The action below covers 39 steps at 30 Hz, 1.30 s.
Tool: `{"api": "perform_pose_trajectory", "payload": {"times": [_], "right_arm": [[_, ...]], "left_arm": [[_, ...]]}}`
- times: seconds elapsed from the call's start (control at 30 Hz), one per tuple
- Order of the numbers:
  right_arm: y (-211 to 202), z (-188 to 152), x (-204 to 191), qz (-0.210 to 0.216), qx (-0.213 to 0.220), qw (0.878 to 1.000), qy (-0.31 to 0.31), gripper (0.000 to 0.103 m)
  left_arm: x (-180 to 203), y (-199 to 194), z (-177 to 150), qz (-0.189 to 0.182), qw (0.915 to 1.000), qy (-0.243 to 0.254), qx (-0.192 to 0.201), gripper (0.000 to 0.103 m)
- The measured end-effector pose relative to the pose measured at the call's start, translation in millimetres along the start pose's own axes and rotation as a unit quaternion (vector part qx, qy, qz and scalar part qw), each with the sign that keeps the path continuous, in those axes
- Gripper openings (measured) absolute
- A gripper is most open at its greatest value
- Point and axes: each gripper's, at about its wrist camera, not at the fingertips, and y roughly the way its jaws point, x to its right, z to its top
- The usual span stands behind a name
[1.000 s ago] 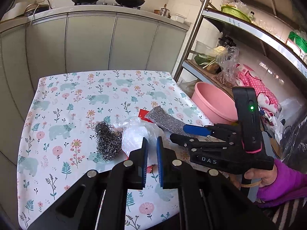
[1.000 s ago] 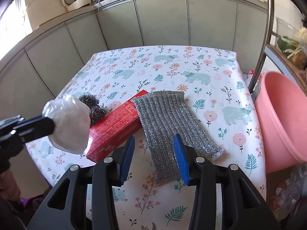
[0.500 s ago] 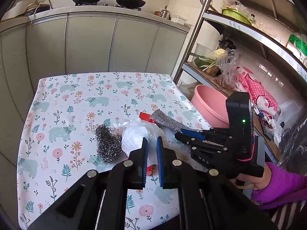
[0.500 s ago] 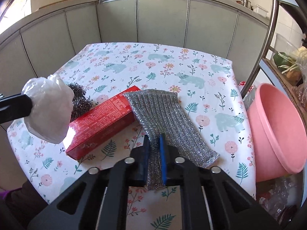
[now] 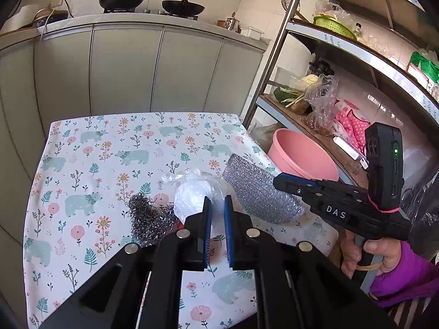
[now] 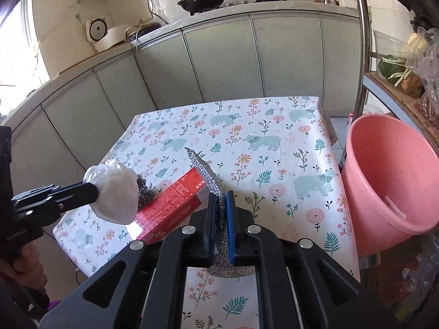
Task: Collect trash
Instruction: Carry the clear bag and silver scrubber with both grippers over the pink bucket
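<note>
My left gripper [image 5: 216, 213] is shut on a crumpled white plastic bag [image 5: 194, 194], held above the floral table [image 5: 109, 150]. From the right wrist view this same gripper [image 6: 93, 192] carries the bag [image 6: 115, 192] in the air at left. My right gripper [image 6: 221, 203] is shut on a silver mesh scouring cloth [image 6: 203, 170], one end lifted off the table [image 6: 247, 137]. In the left wrist view the cloth [image 5: 258, 192] hangs from the right gripper [image 5: 278, 182]. A red box [image 6: 175, 203] and a steel wool ball [image 5: 149, 219] lie on the table.
A pink bucket [image 6: 384, 178] stands on the floor off the table's right edge, also in the left wrist view [image 5: 301, 159]. A metal shelf rack [image 5: 343, 49] with bags and vegetables rises behind it. Grey cabinets [image 5: 123, 68] with pans on top line the back.
The right gripper went from open over the mesh cloth to shut on it and has raised it. The left gripper keeps the bag and has risen a little.
</note>
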Motion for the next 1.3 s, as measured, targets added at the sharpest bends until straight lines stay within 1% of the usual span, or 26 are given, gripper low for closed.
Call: {"api": "perform_pose_trajectory", "payload": {"times": [0.13, 0.17, 0.27, 0.37, 0.4, 0.53, 0.6, 0.63, 0.67, 0.73, 0.83, 0.87, 0.97, 1.07, 1.17, 1.2, 1.23, 1.27, 1.3], "right_arm": [[-13.2, 5.8, 2.0, 0.001, 0.023, 1.0, 0.003, 0.007], [-16.4, 7.6, 2.6, 0.002, 0.028, 1.0, 0.004, 0.003], [-22.5, 10.7, 5.1, 0.002, 0.037, 0.999, 0.006, 0.002], [-24.1, 10.4, 8.9, 0.001, 0.038, 0.999, 0.008, 0.002], [-23.5, 9.5, 10.8, 0.004, 0.035, 0.999, 0.009, 0.002], [-11.6, 5.2, 14.1, 0.026, -0.007, 0.999, 0.022, 0.004], [-0.3, 0.9, 10.6, 0.033, -0.037, 0.998, 0.029, 0.014], [3.7, -2.3, 7.1, 0.038, -0.045, 0.998, 0.03, 0.024], [8.4, -6.1, 1.3, 0.048, -0.052, 0.997, 0.026, 0.031], [15.3, -13.8, -14.6, 0.058, -0.065, 0.996, 0.007, 0.035], [25.0, -21.4, -40.9, 0.062, -0.081, 0.994, -0.038, 0.041], [27.8, -24.0, -48.9, 0.06, -0.085, 0.993, -0.053, 0.042], [37.3, -33.4, -66.1, 0.034, -0.092, 0.991, -0.095, 0.042], [48.7, -43.3, -74.7, -0.008, -0.097, 0.987, -0.128, 0.042], [57.9, -48.8, -70.6, -0.035, -0.107, 0.984, -0.136, 0.042], [57.8, -49.9, -69.7, -0.039, -0.1, 0.985, -0.138, 0.042], [57.7, -49.8, -68.6, -0.04, -0.098, 0.985, -0.137, 0.041], [57.0, -48.8, -66.4, -0.039, -0.096, 0.986, -0.132, 0.034], [56.0, -47.7, -64.4, -0.036, -0.094, 0.987, -0.127, 0.031]], "left_arm": [[8.8, 2.4, 7.7, -0.006, 0.9999, 0.012, 0.007, 0.008], [11.1, 3.3, 9.7, -0.007, 0.9998, 0.015, 0.009, 0.008], [16.8, 5.6, 14.9, -0.008, 0.9996, 0.024, 0.014, 0.008], [17.1, 4.9, 17.0, -0.007, 0.9996, 0.023, 0.018, 0.008], [15.7, 4.7, 16.8, -0.005, 0.9996, 0.022, 0.018, 0.008], [9.2, 1.3, 16.5, 0.004, 0.9997, 0.015, 0.021, 0.008], [6.0, -1.8, 17.2, 0.008, 0.9996, 0.01, 0.024, 0.008], [4.0, -3.3, 17.4, 0.009, 0.9996, 0.008, 0.026, 0.008], [2.2, -5.0, 17.7, 0.011, 0.9995, 0.006, 0.027, 0.008], [-1.3, -7.8, 18.1, 0.016, 0.9994, 0.002, 0.03, 0.008], [-7.0, -11.0, 17.6, 0.017, 0.9993, -0.007, 0.031, 0.008], [-7.8, -12.2, 17.2, 0.016, 0.9993, -0.008, 0.032, 0.008], [-10.3, -14.4, 15.2, 0.015, 0.9993, -0.01, 0.032, 0.008], [-11.6, -15.0, 13.6, 0.011, 0.9993, -0.013, 0.032, 0.008], [-11.5, -14.7, 13.1, 0.006, 0.9994, -0.012, 0.032, 0.008], [-11.2, -14.5, 13.1, 0.005, 0.9994, -0.011, 0.032, 0.008], [-10.9, -14.2, 13.2, 0.004, 0.9994, -0.01, 0.032, 0.008], [-10.7, -13.8, 13.3, 0.004, 0.9994, -0.01, 0.032, 0.008], [-10.7, -13.3, 13.6, 0.003, 0.9994, -0.01, 0.032, 0.008]]}}
